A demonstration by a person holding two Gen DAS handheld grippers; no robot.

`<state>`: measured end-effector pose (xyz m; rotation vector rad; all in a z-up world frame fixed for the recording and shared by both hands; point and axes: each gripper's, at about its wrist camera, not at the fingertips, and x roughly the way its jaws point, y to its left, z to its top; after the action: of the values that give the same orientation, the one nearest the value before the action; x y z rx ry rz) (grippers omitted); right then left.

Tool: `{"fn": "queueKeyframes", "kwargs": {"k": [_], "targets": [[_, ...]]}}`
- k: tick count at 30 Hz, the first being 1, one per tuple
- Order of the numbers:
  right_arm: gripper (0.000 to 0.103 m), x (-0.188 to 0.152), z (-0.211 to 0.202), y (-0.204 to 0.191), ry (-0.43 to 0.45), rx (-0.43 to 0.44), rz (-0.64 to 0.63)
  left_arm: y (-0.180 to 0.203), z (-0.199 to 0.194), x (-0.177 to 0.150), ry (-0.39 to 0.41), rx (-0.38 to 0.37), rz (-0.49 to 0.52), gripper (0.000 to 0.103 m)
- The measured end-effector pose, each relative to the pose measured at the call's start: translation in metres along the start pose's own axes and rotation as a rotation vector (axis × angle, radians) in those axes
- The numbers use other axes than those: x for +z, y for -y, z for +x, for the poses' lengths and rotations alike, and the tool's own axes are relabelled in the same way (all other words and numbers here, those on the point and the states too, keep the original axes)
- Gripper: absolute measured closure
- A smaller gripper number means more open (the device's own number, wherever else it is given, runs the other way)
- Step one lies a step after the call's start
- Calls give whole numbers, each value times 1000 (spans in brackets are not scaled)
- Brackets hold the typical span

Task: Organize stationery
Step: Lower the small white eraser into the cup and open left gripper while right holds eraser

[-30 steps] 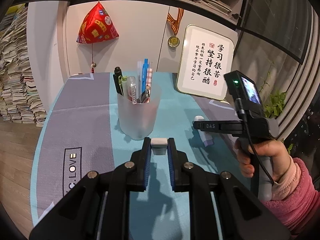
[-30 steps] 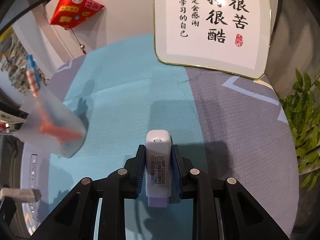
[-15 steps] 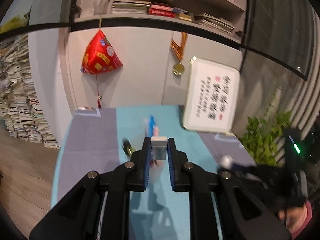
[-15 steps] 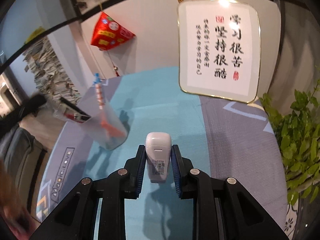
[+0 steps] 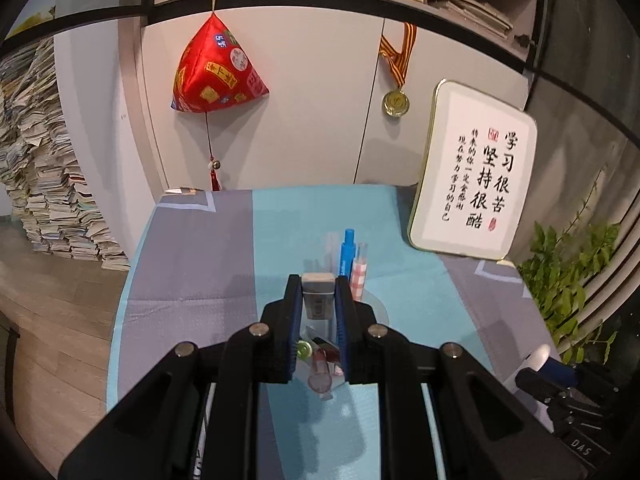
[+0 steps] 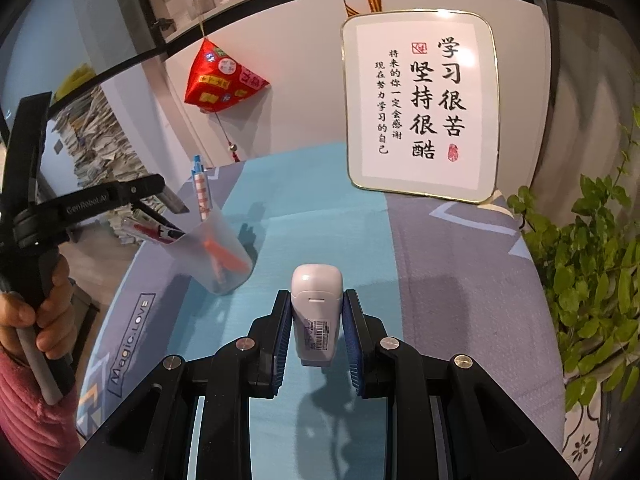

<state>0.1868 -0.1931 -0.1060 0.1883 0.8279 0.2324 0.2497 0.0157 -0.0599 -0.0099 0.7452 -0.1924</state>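
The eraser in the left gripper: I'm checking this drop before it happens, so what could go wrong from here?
1. The eraser sits over a cup crowded with pens; it may land on their tips and bounce out.
2. The left gripper is close to the pens and could knock the light cup over.
3. The right gripper holds a correction tape by its lower part; it might slip.

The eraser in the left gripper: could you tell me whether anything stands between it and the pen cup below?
Nothing visible blocks it. The left gripper holds the eraser just above the mouth of the pen cup. The pens lean toward the far rim, leaving an open gap beneath the eraser.
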Motion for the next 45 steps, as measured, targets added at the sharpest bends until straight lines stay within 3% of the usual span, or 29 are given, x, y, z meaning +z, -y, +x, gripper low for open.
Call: {"fn": "queueKeyframes", "kwargs": {"k": [8, 21, 36, 45], "targets": [[78, -1, -2, -2, 0, 10, -4, 1, 0, 1, 0, 20, 13, 88], [78, 1, -8, -14, 3, 5, -29, 6, -46, -20, 128, 27, 54, 87], [78, 4, -15, -48, 20, -6, -95, -4, -69, -54, 202, 87, 85, 70], [78, 10, -14, -77, 30, -5, -148, -21, -69, -73, 187, 89, 29, 61]]}}
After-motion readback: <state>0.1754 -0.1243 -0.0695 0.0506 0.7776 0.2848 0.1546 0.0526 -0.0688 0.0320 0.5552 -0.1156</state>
